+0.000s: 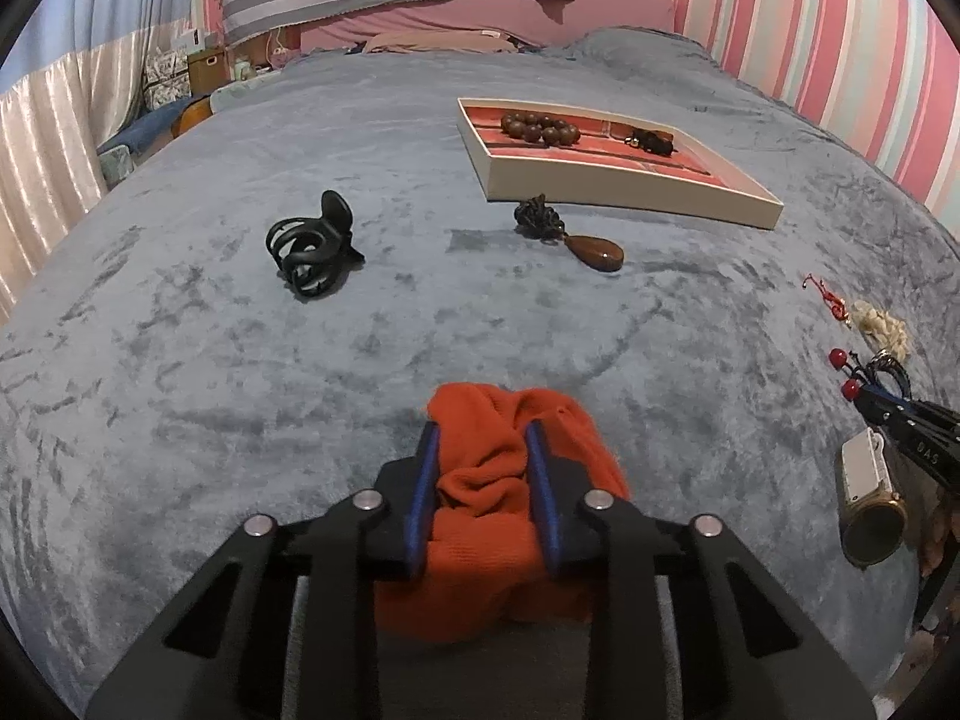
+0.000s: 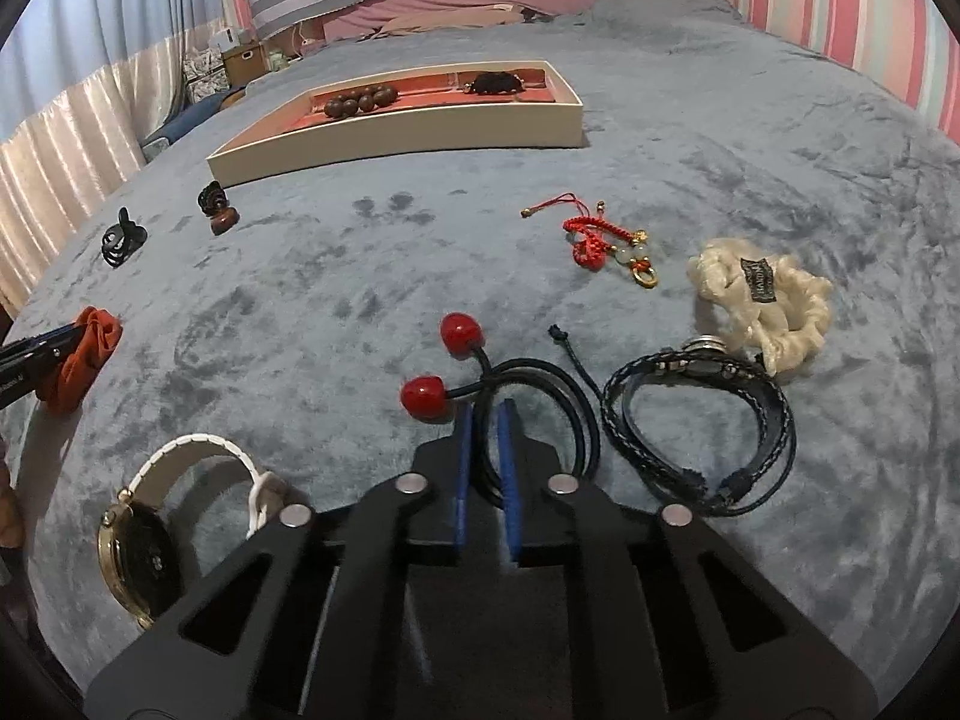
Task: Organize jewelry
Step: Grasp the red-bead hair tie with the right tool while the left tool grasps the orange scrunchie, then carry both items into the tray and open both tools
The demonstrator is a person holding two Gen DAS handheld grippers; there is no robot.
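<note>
My left gripper is shut on an orange scrunchie, whose fabric bunches between the blue pads on the grey blanket. In the right wrist view that scrunchie shows at the far left. My right gripper is shut on the black cord of a hair tie with two red cherry beads. A cream tray with a red lining lies farther back, holding a wooden bead bracelet and a small black piece.
A black hair claw and a brown drop pendant lie in front of the tray. A red knotted charm, cream scrunchie, blue braided bracelet and white-strap watch surround my right gripper.
</note>
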